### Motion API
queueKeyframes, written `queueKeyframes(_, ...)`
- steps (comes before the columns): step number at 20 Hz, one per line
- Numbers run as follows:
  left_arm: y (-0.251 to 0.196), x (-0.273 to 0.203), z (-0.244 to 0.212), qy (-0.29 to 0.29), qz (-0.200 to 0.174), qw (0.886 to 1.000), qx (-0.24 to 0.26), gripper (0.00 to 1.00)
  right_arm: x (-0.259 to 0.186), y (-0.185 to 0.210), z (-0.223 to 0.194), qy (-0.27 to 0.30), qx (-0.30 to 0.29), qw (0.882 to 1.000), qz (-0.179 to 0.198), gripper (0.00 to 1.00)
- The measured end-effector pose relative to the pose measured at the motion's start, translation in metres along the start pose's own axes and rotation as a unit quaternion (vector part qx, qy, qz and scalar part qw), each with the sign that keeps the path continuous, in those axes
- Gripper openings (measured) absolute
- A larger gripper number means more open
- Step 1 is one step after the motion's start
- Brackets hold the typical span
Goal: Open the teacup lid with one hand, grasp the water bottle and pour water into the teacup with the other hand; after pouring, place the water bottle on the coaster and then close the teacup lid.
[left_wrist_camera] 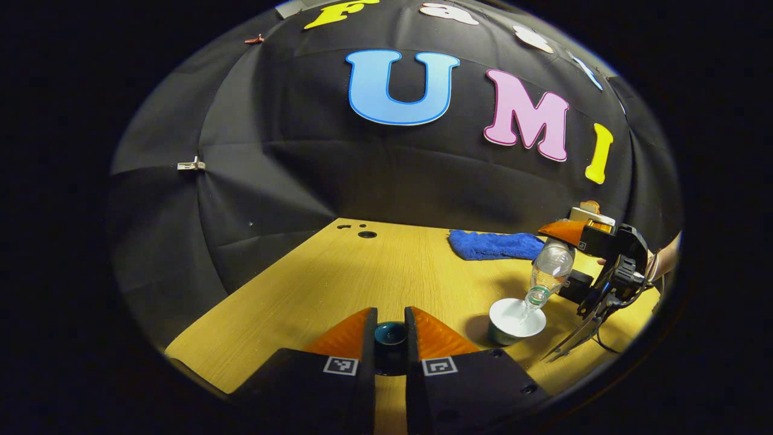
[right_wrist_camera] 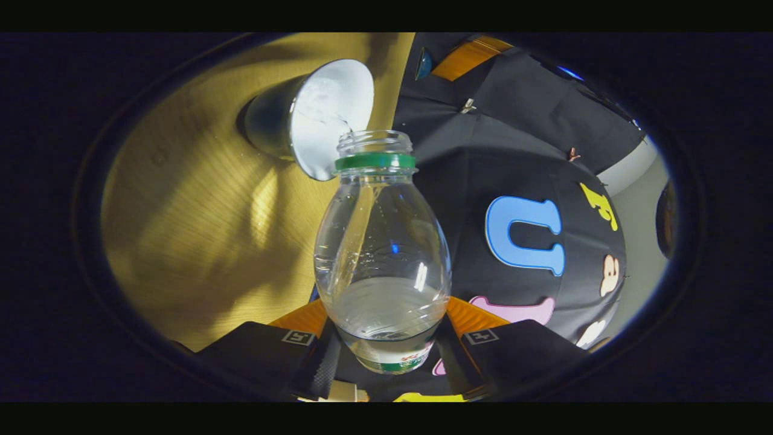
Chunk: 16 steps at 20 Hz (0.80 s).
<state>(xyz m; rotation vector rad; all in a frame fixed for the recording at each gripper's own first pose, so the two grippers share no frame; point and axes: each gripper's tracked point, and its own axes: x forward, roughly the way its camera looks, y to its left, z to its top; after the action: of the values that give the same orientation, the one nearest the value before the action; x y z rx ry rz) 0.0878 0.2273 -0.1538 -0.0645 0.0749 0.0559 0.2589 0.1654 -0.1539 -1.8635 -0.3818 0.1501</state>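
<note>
Fingers (right_wrist_camera: 459, 317) clamping tilted water bottle (right_wrist_camera: 381, 254) over teacup (right_wrist_camera: 320, 118)

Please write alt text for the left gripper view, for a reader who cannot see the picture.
The left gripper holds a dark teacup lid between its two fingers above a wooden table. To the right, the right gripper tilts a clear water bottle neck-down over an open teacup. A blue cloth lies behind on the table.

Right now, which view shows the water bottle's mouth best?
Right gripper view: the water bottle is close, its open mouth at the teacup rim. Left gripper view shows the bottle small, tilted over the cup, in the right gripper.
</note>
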Motion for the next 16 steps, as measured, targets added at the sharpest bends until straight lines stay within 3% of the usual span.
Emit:
queueKeyframes(4, 0.001, -0.001, 0.0, 0.0, -0.001, 1.0, 0.003, 0.24, -0.003, -0.004, 0.005, -0.018, -0.018, 1.0, -0.017, 0.77)
queueKeyframes(6, 0.001, -0.003, 0.0, 0.0, -0.002, 1.0, 0.004, 0.24, 0.0, -0.006, 0.006, -0.029, -0.033, 0.999, -0.023, 0.73)
queueKeyframes(8, 0.0, -0.002, 0.001, -0.001, -0.003, 1.0, 0.006, 0.24, 0.003, -0.009, 0.009, -0.042, -0.045, 0.998, -0.031, 0.77)
queueKeyframes(12, 0.0, -0.004, -0.001, 0.0, -0.004, 1.0, 0.011, 0.21, 0.014, -0.022, 0.013, -0.071, -0.073, 0.994, -0.047, 0.74)
queueKeyframes(16, 0.0, -0.008, -0.002, 0.001, -0.002, 1.0, 0.01, 0.24, 0.015, -0.03, 0.014, -0.088, -0.091, 0.991, -0.055, 0.74)
